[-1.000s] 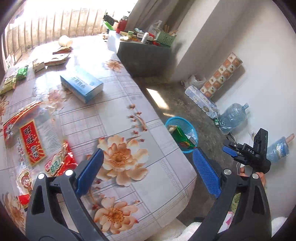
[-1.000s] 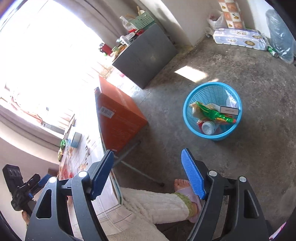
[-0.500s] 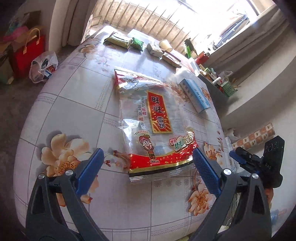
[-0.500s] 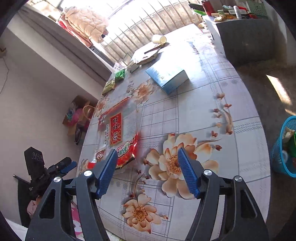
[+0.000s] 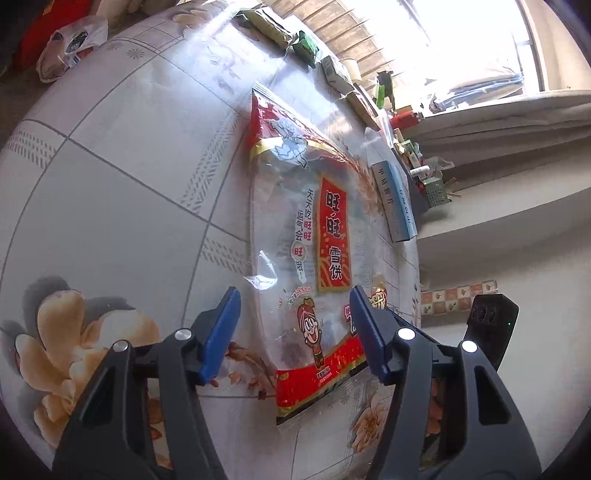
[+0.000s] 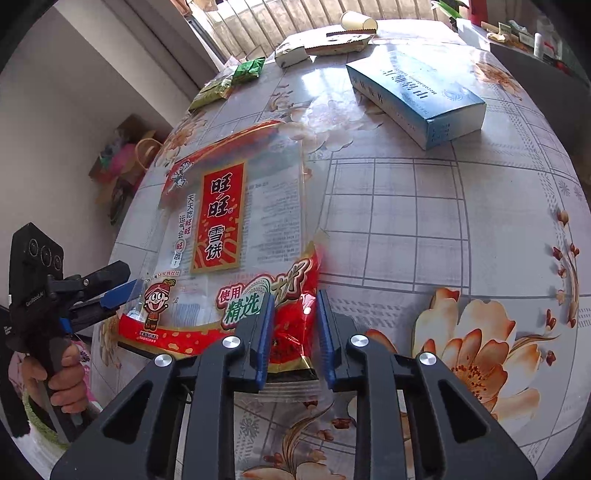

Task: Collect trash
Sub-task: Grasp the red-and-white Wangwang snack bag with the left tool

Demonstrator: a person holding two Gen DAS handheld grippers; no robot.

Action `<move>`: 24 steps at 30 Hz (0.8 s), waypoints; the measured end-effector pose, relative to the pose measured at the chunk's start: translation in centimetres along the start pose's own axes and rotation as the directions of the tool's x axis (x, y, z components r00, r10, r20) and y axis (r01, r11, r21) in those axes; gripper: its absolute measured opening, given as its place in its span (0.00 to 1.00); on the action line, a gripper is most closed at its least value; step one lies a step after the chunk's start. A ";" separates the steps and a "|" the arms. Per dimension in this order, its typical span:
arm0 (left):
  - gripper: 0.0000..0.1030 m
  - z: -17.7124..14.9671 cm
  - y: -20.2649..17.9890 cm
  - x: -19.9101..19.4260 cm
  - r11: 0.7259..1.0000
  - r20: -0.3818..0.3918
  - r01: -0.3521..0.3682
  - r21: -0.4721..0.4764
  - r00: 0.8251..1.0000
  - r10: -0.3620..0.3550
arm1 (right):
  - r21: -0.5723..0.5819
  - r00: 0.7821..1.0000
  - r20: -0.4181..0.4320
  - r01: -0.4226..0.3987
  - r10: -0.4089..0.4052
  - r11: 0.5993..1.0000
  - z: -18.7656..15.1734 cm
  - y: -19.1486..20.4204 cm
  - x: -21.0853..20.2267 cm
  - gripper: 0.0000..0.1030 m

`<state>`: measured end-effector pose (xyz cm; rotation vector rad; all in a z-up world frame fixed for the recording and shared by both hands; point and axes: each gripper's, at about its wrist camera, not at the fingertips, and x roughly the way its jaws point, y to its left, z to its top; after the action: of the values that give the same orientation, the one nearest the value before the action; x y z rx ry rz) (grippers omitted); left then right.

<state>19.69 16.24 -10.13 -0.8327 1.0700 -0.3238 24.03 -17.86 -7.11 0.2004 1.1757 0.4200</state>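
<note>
A large clear and red snack bag (image 5: 306,258) lies flat on the flowered table (image 5: 122,206), its red bottom end nearest me. My left gripper (image 5: 295,332) straddles that end with its jaws closing; a gap still shows beside the bag, so the pads do not press. In the right wrist view it (image 6: 122,291) reaches in at the bag's near-left corner, where a clear flap lifts. My right gripper (image 6: 293,332) is low over the bag's (image 6: 258,229) red near-right corner. Its jaws are closing around a crumpled raised fold, and a narrow gap remains.
A blue box (image 6: 417,96) lies beyond the bag to the right. Green packets (image 6: 251,70), a small white box (image 6: 291,53) and a paper cup (image 6: 356,20) sit at the far end. A hand (image 6: 66,380) holds the left gripper past the table's left edge. Bags (image 6: 125,162) stand on the floor.
Both grippers swung from the floor and the blue basket to the table and came down on the snack bag's near end. Both pairs of jaws narrowed, the right far more.
</note>
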 end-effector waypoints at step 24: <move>0.19 -0.8 -4.6 3.6 0.948 -0.015 -0.170 0.270 0.983 0.181 | -0.038 0.997 -0.048 -0.068 0.066 0.997 0.8 0.5 1.1 0.19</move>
<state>21.38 10.65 -9.26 -0.4870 1.1006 -0.3265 25.01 -16.92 -7.56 0.1971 1.2076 0.5084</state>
